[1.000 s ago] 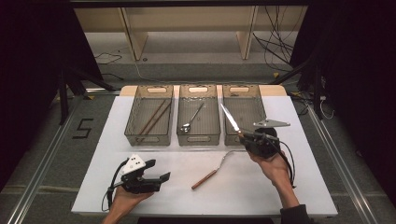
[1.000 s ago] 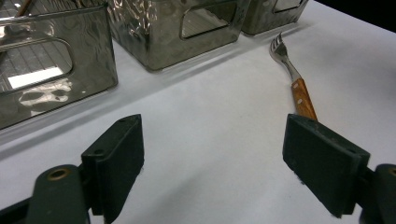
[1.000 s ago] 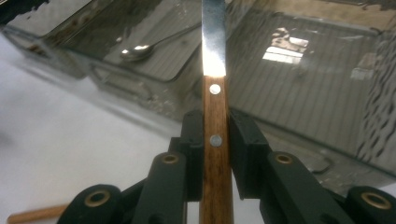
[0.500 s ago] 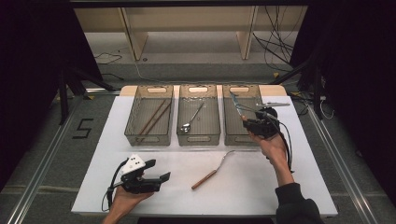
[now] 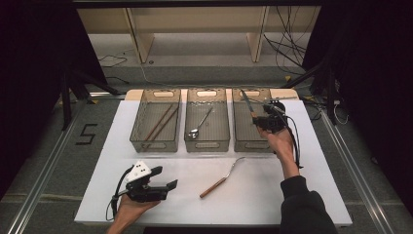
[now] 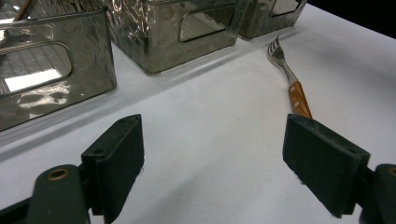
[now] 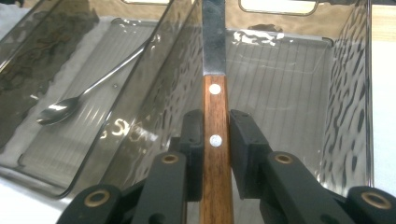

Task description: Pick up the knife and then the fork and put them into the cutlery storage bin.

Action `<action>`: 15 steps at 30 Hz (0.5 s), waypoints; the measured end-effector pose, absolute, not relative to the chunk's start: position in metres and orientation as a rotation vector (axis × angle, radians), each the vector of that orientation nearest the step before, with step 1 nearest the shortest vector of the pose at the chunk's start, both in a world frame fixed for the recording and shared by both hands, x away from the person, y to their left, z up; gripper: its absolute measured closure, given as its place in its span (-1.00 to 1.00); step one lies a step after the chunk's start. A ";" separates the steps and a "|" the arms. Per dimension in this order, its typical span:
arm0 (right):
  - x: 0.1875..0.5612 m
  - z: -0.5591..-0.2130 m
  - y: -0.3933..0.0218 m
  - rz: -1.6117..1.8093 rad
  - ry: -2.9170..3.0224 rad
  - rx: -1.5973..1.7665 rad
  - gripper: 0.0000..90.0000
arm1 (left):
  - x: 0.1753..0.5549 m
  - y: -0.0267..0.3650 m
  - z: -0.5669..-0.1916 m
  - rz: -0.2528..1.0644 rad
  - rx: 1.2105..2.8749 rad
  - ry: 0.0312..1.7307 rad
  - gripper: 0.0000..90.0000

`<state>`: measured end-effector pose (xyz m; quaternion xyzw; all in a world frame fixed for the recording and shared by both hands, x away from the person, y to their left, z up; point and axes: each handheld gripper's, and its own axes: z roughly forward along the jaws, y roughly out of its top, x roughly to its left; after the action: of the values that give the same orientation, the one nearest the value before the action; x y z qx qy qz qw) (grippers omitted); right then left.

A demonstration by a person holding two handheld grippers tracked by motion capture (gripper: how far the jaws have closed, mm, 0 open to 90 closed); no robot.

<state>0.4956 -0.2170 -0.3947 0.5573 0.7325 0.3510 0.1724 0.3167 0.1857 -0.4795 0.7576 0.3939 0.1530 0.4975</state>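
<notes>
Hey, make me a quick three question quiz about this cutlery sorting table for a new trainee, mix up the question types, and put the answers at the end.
1. True or false: the right gripper is clamped on the wooden handle of a knife.
2. Which bin holds the spoon? A. left bin B. middle bin C. right bin
3. Fill in: the item lying loose on the white table, between the two hands, is a wooden-handled ____.

Key
1. True; its jaws press both sides of the handle above the right bin.
2. B.
3. Fork; the left gripper sits open near it.
</notes>
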 end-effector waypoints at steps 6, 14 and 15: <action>0.506 -0.398 -0.215 0.976 2.074 1.615 0.71 | 0.317 0.186 -0.480 0.370 1.832 0.953 -0.55; 0.516 -0.407 -0.210 0.935 2.076 1.657 0.71 | 0.316 0.187 -0.479 0.373 1.827 0.943 -0.55; 0.516 -0.408 -0.209 0.929 2.077 1.661 0.71 | 0.316 0.187 -0.479 0.372 1.825 0.945 -0.55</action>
<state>0.5163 -0.2090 -0.4079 0.5820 0.7275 0.3254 0.1615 0.3163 0.1868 -0.4788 0.7555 0.3913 0.1540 0.5024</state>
